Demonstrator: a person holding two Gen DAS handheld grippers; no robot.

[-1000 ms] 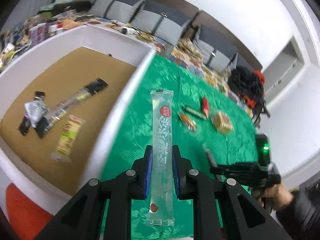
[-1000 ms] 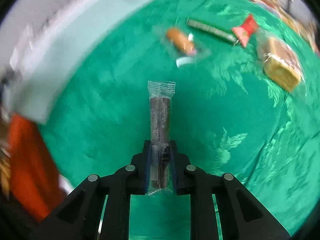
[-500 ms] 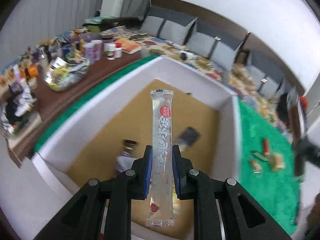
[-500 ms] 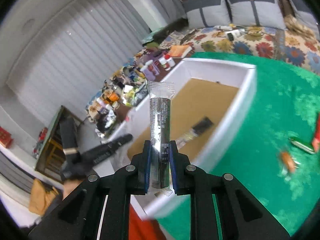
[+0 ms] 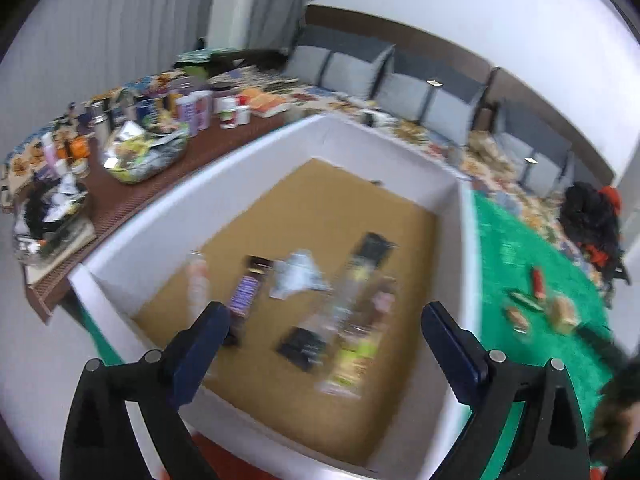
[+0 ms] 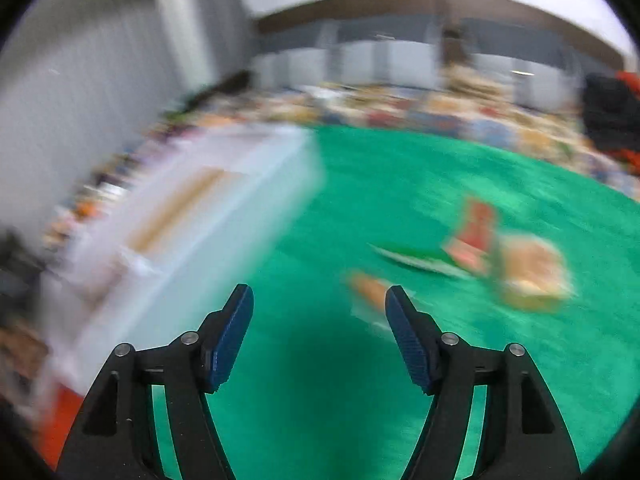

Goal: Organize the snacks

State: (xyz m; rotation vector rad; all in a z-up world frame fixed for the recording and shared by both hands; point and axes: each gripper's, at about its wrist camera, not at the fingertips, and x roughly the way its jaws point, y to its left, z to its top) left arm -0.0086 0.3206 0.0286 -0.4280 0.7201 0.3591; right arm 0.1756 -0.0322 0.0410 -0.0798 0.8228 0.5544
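Hovering above the white box [image 5: 256,168], the left gripper [image 5: 324,320] gapes wide over blurred snack packets [image 5: 348,304] on its brown floor. The right gripper [image 6: 320,312], also spread and holding nothing, faces four snacks [image 6: 472,256] left on the green cloth [image 6: 380,184] beside the box's right wall.

Motion-smeared, perhaps unreadable: box snacks [image 5: 352,316], right-view wrappers [image 6: 472,256].

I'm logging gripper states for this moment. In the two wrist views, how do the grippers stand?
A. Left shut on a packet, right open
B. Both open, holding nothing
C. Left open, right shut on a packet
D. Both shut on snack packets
B: the left gripper is spread wide above the white box, and the right gripper is spread above the green cloth, with nothing between either pair of fingers.
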